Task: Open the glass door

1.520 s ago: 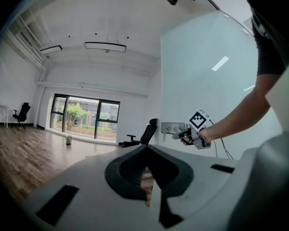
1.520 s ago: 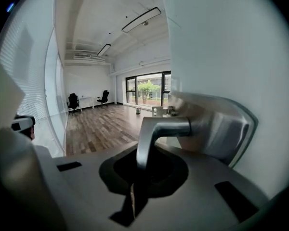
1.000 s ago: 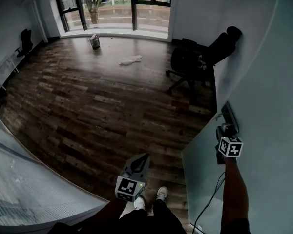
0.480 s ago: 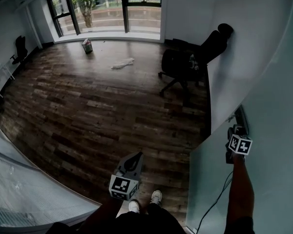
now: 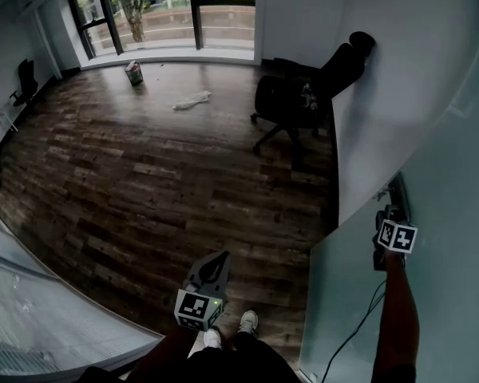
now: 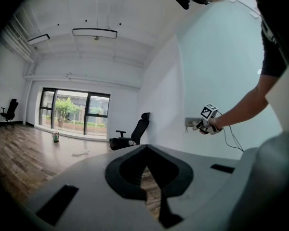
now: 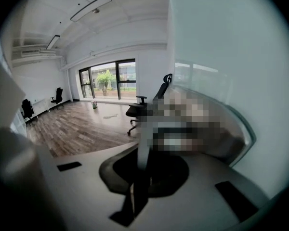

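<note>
The frosted glass door stands at the right, swung partly into the room. Its dark handle sits on the panel's upper edge. My right gripper is shut on that handle; in the right gripper view a pale strip of the handle runs between the jaws, partly under a mosaic patch. From the left gripper view the right gripper shows at the handle plate on the door. My left gripper hangs low above the shoes, away from the door, its jaws shut with nothing in them.
A black office chair stands against the white wall beyond the door. A tin and a white rag lie on the wooden floor near the windows. A frosted partition curves along the lower left. A cable hangs beside my right arm.
My right gripper has moved right with the handle and the door has swung with it. The left gripper has drifted slightly left, and the view has shifted so the chair sits further left.
</note>
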{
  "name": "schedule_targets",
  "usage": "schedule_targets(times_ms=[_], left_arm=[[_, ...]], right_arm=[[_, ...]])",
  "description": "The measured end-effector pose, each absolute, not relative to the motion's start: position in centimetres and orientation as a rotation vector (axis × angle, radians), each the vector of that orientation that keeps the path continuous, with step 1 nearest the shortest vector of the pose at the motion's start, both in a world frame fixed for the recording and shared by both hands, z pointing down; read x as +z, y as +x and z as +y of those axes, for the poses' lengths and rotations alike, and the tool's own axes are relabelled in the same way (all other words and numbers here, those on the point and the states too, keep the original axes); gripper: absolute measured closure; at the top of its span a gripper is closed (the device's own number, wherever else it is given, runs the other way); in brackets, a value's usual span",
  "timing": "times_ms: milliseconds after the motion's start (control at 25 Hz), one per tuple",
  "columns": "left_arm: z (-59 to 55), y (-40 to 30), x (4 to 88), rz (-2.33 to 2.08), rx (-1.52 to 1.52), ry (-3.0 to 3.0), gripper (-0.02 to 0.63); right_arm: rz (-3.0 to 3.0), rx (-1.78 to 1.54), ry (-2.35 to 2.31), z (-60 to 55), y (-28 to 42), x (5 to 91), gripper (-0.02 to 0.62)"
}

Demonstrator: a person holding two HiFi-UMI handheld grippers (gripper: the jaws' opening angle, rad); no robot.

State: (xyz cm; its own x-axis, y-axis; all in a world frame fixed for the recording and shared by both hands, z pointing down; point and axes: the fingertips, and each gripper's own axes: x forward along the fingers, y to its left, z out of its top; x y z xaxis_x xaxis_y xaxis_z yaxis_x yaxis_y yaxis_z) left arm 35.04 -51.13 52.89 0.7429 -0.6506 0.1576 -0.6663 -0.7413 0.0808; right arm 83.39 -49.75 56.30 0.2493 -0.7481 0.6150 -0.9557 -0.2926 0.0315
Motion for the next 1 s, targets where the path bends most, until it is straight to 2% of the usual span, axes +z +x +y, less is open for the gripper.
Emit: schedule_targets(times_ms=[240,360,560,600,760,880,1000], left_arm=[[-49.9,35.5,55.0,-1.060,0.214,2.766,0.603],[-48.7,34.6,54.5,-1.061,0.187,2.774,0.603],[-46.2,31.1,52.4,-1.055,0.171,2.794,0.603],[-45.4,30.3,52.3,-1.053,0.154,2.791,0.603],[-41.5,26.6,51.5,-1.034,0.117,2.847,0.603],[-37.6,24.2,51.8,-0.980,0.115,2.884,0.603],[-34.5,22.3,51.6,-0.964,0.110,2.875,0.603]], right_arm=[[-1.488,0.793,1.955,-48.9,82.9,55.5,0.574],[-1.506,0.807,1.997,-48.3,82.6,53.9,0.466],[-1.457,0.388,2.270,-44.4,81.1,46.8,0.466],[-1.479,0.300,2.318,-43.2,79.5,45.2,0.468],[-1.695,0.118,2.418,-37.8,68.6,41.3,0.565],[-1.745,0.041,2.425,-32.5,59.9,41.0,0.578],[-1.710,0.017,2.410,-29.1,54.2,43.9,0.580]])
